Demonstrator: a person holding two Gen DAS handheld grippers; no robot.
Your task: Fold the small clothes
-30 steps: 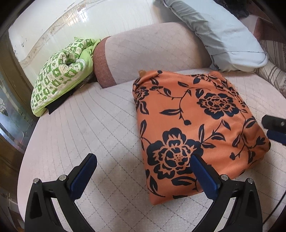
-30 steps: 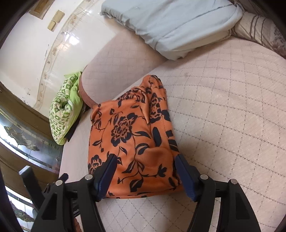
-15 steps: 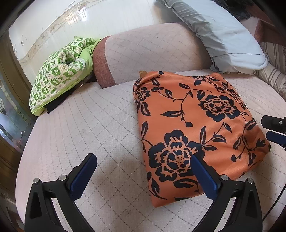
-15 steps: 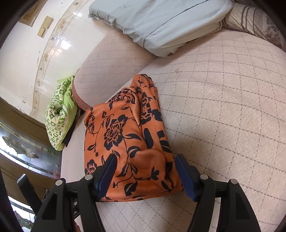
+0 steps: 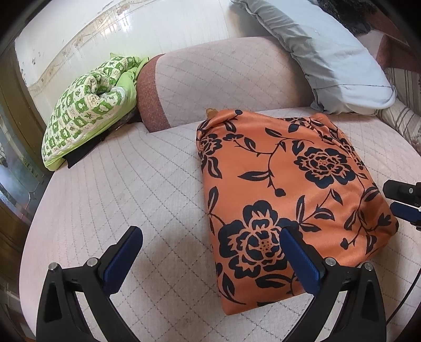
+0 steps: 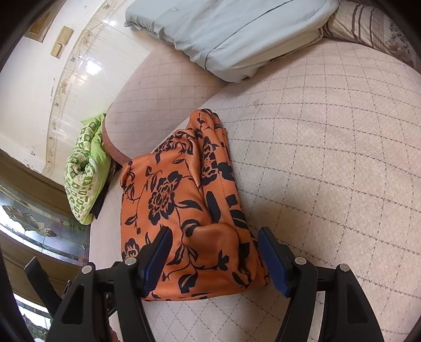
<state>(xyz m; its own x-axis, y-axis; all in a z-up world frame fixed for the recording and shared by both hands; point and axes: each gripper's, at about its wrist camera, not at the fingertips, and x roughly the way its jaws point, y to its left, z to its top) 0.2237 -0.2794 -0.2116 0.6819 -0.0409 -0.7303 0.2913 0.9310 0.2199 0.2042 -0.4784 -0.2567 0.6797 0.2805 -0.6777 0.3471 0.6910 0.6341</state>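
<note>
Both tools, left (image 5: 209, 254) & right (image 6: 214, 252), gaping empty; folded orange black-floral satin garment (image 5: 286, 200) sitting at 1 o'clock. Risk: slick cloth slipping, fold unravelling.

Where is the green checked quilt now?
In the left wrist view, the green checked quilt lies far left, against the sofa's brown-trimmed armrest, apart from the orange floral garment.

Ahead of your left jaws lies the quilted mattress (image 5: 158, 184); a green patterned blanket (image 5: 86, 115) sits far left, a grey pillow (image 5: 329, 52) far right, with perhaps a striped cushion (image 6: 368, 23) beyond your right jaws
</note>
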